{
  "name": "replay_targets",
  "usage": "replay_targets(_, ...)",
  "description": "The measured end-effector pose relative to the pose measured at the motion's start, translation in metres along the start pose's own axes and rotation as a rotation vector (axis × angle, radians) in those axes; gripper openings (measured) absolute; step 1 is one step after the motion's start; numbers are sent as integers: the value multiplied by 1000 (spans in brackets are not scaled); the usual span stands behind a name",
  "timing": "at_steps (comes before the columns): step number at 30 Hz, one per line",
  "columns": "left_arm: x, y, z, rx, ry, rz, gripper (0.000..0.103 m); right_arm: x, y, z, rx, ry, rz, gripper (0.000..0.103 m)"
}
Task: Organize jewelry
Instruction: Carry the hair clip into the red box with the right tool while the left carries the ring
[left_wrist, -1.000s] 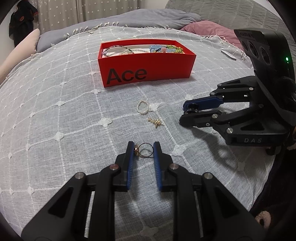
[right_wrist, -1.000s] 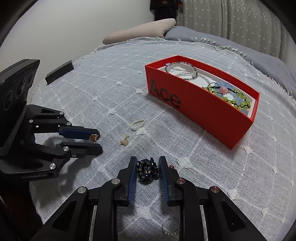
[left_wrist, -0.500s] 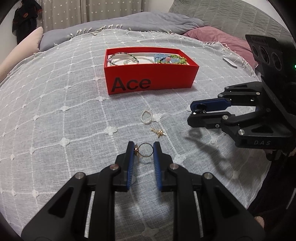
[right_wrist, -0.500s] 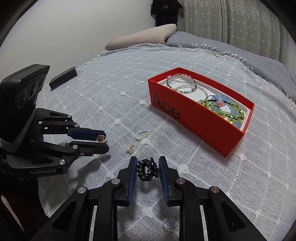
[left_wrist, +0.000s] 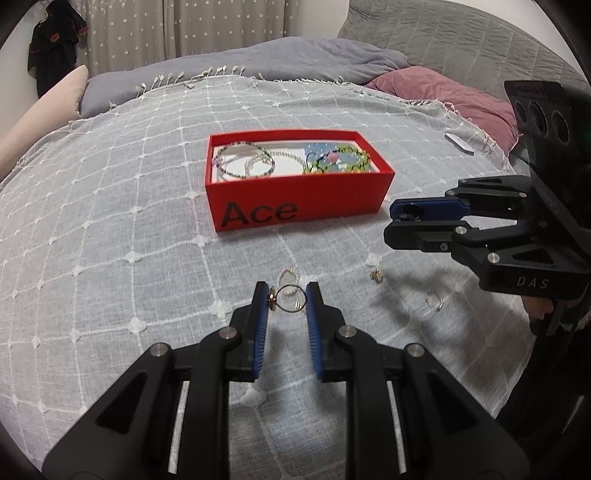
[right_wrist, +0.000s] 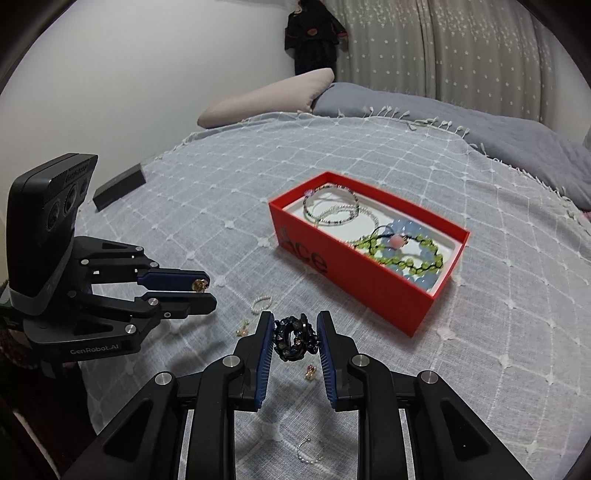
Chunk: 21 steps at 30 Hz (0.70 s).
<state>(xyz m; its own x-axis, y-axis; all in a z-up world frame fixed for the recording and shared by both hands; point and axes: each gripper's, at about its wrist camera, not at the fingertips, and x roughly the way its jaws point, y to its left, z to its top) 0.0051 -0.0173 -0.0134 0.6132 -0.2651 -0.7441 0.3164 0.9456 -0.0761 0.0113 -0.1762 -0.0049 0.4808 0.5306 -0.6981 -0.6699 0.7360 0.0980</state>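
Note:
A red "Ace" box (left_wrist: 295, 206) (right_wrist: 354, 280) sits on the bed and holds several bead bracelets (right_wrist: 402, 247). My left gripper (left_wrist: 287, 301) is shut on a thin gold ring (left_wrist: 290, 303) and holds it above the blanket; it also shows in the right wrist view (right_wrist: 201, 293). My right gripper (right_wrist: 295, 334) is shut on a dark beaded bracelet (right_wrist: 295, 336); it shows in the left wrist view (left_wrist: 408, 219), right of the box.
Loose on the white grid blanket (left_wrist: 110, 258) lie a small pearl ring (right_wrist: 261, 303), a gold earring (right_wrist: 243, 328), a gold-and-pink piece (right_wrist: 310, 372), and a clear ring (left_wrist: 434, 300). A black box (right_wrist: 119, 185) lies far left. Pillows line the back.
Both grippers have risen and moved toward the red box while still holding their pieces. The box looks closer and its contents show more from above.

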Motion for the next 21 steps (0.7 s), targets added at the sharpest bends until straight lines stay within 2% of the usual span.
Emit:
replay_targets(16, 10, -8, 44, 3, -44, 20, 22, -20, -32, 23, 94, -85, -33, 24)
replay_targets(21, 19, -6, 58, -14, -55, 22, 22, -29, -59, 29, 171, -133, 5, 24)
